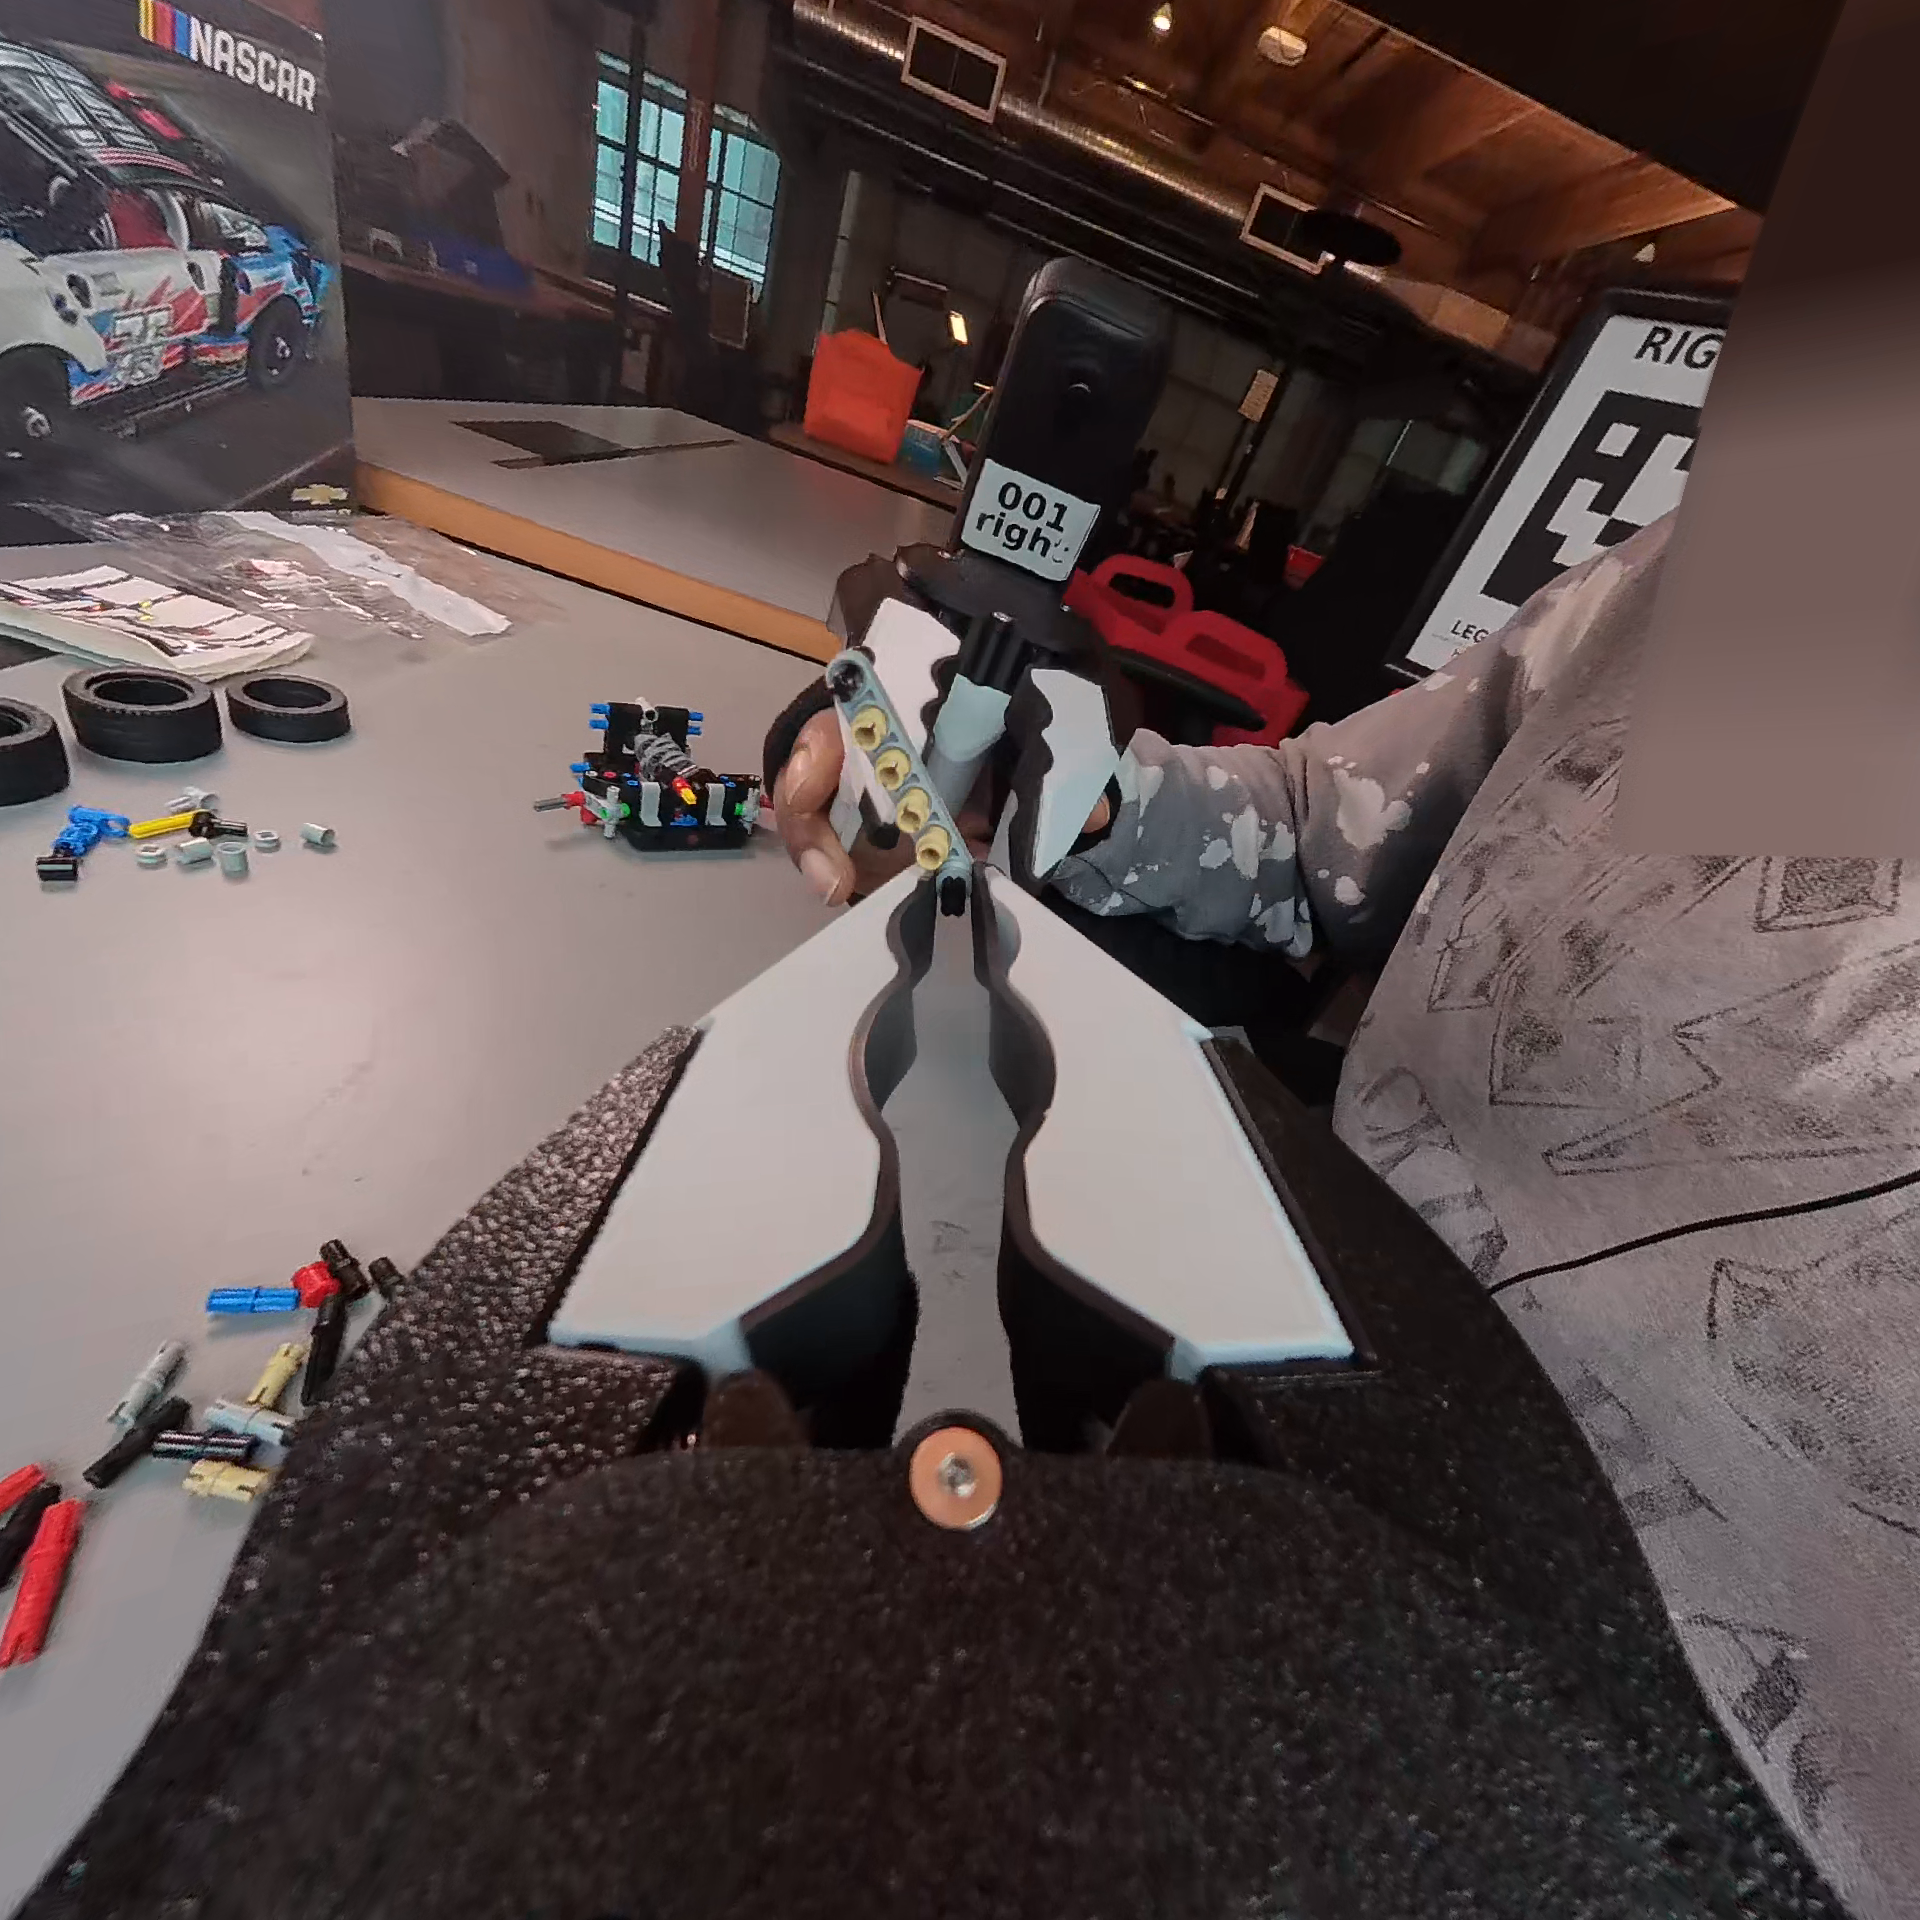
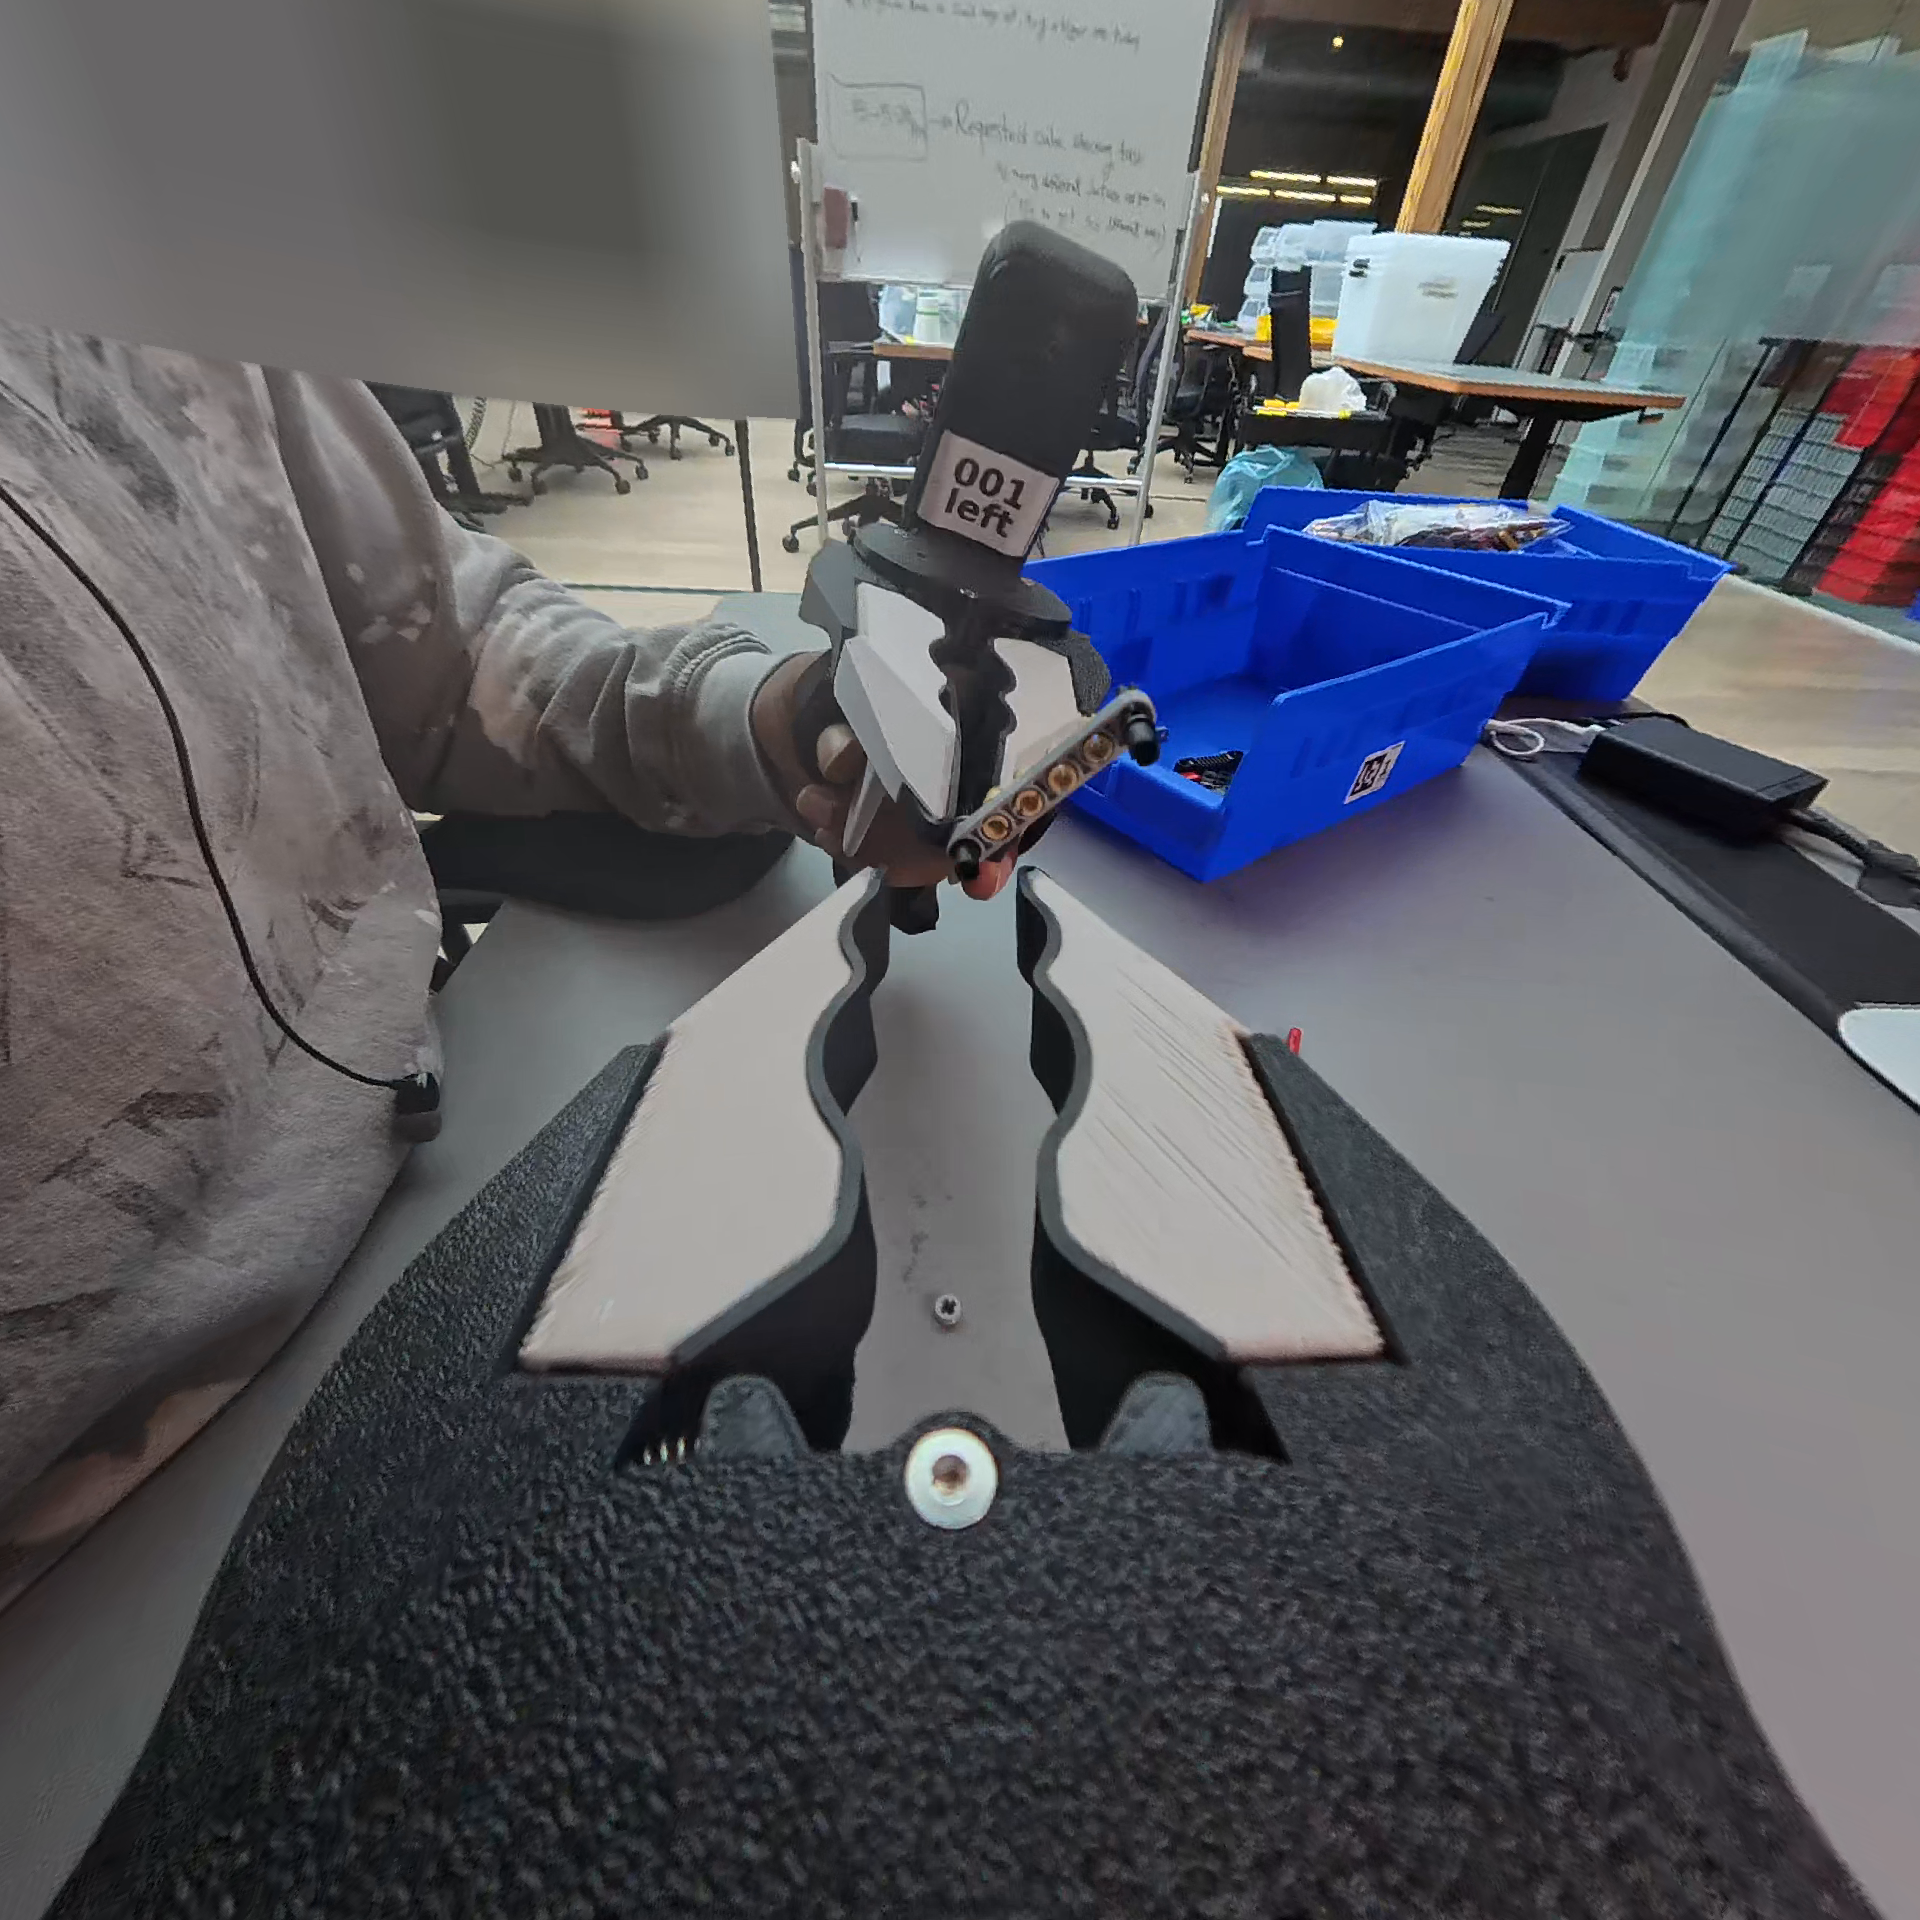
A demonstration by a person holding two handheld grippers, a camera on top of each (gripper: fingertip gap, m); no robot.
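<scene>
My left gripper (image 1: 951, 896) is shut on a black pin at the lower end of a grey beam (image 1: 902, 767) with several tan pins in its holes. It holds the beam up above the grey table (image 1: 364, 1039). My right gripper (image 2: 948, 881) is open and empty, with its tips just short of the beam (image 2: 1055, 779). In the left wrist view the right gripper (image 1: 961, 836) faces me, with its fingers spread on either side of the beam. In the right wrist view the left gripper (image 2: 925, 831) shows opposite, with a hand around its handle.
A part-built black assembly (image 1: 670, 795) stands mid-table. Three tyres (image 1: 140, 712), loose pins (image 1: 187, 831) and more pins (image 1: 239, 1392) lie to the left, with a boxed race-car set (image 1: 166, 260) and sheets (image 1: 156, 618) behind. Blue bins (image 2: 1309, 707) and a black adapter (image 2: 1704, 779) lie to the right. Both grippers' tips are close together, under 4 cm apart.
</scene>
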